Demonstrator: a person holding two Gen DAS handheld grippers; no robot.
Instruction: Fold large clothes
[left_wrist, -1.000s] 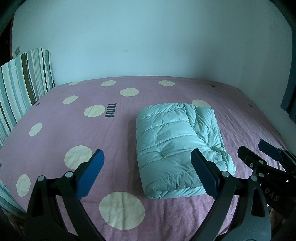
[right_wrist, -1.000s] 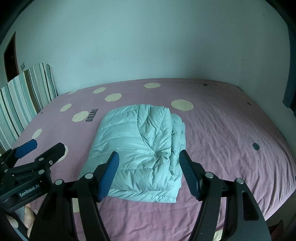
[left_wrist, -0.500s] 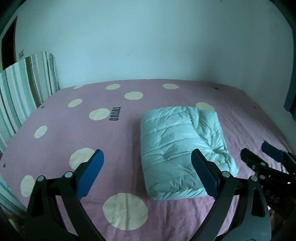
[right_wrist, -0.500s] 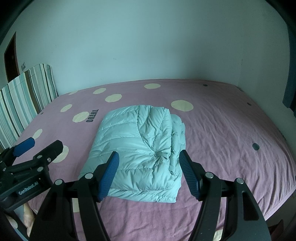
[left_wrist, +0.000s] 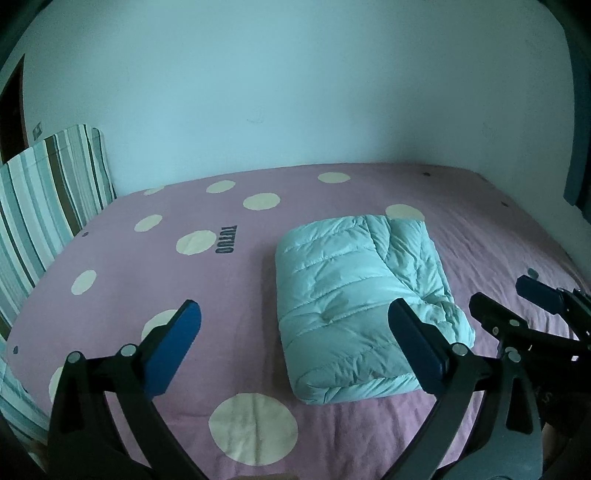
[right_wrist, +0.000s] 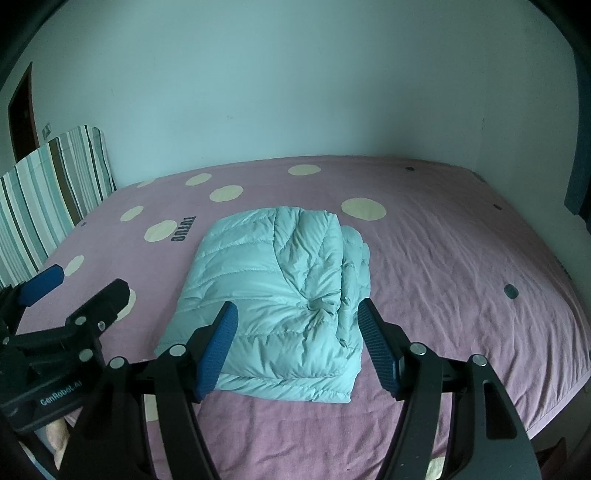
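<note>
A light blue puffy jacket (left_wrist: 362, 302) lies folded into a fat bundle on the bed (left_wrist: 498, 236). It sits near the middle of the bed, a bit closer to the front edge than to the wall. The bed has a pink sheet with big cream dots (left_wrist: 253, 426) and small dark letters (left_wrist: 226, 239) printed on it. One cream dot peeks out just behind the far end of the jacket.

The left gripper (left_wrist: 293, 341) hangs over the front edge of the bed. Its jaws are opening and stand very wide. Nothing is between them but bare sheet and the near left part of the jacket, and the blue pads (left_wrist: 173, 347) touch nothing.

The right gripper (right_wrist: 297, 345) hangs over the front edge too, with the near end of the jacket seen between its jaws. The jaws are partly apart and do not touch the jacket.

A striped cushion (right_wrist: 48, 199) stands up along the left edge of the bed. A plain pale wall (right_wrist: 295, 92) runs behind the far edge. A dark door (right_wrist: 22, 118) shows at the far left. Nothing lies between the grippers and the jacket.
</note>
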